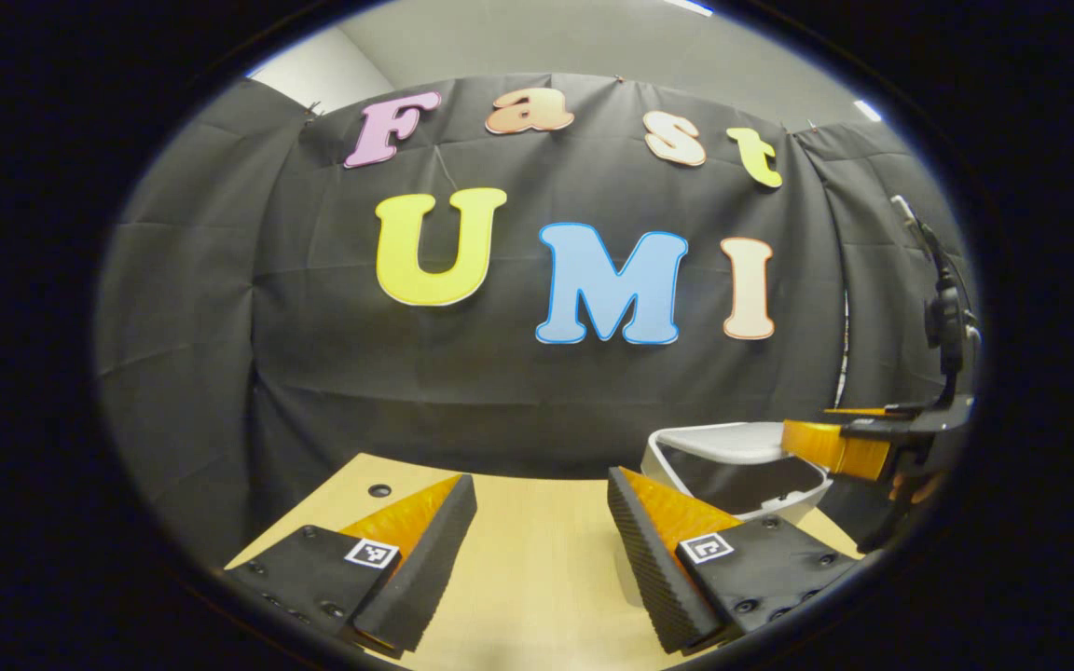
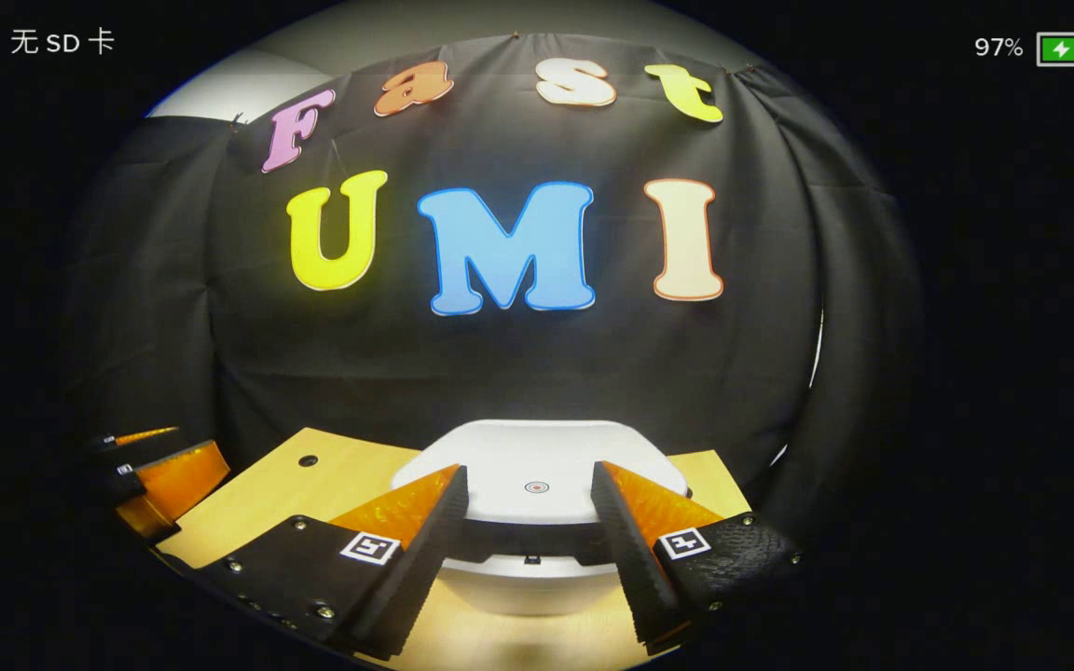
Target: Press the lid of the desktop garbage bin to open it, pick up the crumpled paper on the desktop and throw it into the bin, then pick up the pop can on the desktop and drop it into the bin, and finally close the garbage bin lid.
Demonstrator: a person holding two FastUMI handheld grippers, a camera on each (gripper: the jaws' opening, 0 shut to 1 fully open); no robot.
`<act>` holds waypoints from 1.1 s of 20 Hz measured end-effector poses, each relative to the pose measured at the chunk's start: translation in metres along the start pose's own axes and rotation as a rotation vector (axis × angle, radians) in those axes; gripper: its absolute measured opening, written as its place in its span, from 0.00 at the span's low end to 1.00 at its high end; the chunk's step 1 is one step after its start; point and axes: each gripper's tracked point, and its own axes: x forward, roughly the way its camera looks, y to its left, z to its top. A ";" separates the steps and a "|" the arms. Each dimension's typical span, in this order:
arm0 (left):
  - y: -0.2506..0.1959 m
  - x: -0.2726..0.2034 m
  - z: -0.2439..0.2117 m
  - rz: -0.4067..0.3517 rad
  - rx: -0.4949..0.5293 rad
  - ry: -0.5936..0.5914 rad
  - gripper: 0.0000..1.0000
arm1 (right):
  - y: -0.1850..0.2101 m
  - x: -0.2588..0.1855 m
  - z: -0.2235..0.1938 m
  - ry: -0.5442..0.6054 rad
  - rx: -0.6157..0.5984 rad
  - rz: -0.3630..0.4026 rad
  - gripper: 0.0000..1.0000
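The white desktop bin (image 2: pixel 537 582) stands right in front of my right gripper (image 2: pixel 528 471), which is open with its fingers on either side of the bin's front. Its lid (image 2: pixel 537 457) is tilted up, and a dark gap shows under its front edge. In the left gripper view the bin (image 1: pixel 677 447) is at the right, with its dark inside showing under the raised lid (image 1: pixel 719 435). The right gripper (image 1: pixel 835 447) hovers over its right side. My left gripper (image 1: pixel 542 480) is open above the bare wooden table (image 1: pixel 537 559), left of the bin, with nothing between its fingers.
The table (image 2: pixel 248 508) has a small round hole (image 2: pixel 308 460) near its back left corner. The black booth wall rises close behind the table and the bin. My left gripper (image 2: pixel 164 475) shows at the left edge of the right gripper view.
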 end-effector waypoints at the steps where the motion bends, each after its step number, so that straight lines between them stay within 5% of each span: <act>1: -0.001 -0.001 -0.001 0.000 -0.002 0.002 0.95 | -0.001 0.002 -0.012 0.030 -0.004 0.003 0.86; 22: 0.000 -0.012 -0.019 0.006 -0.005 0.038 0.95 | 0.002 0.004 -0.045 0.066 -0.036 -0.019 0.94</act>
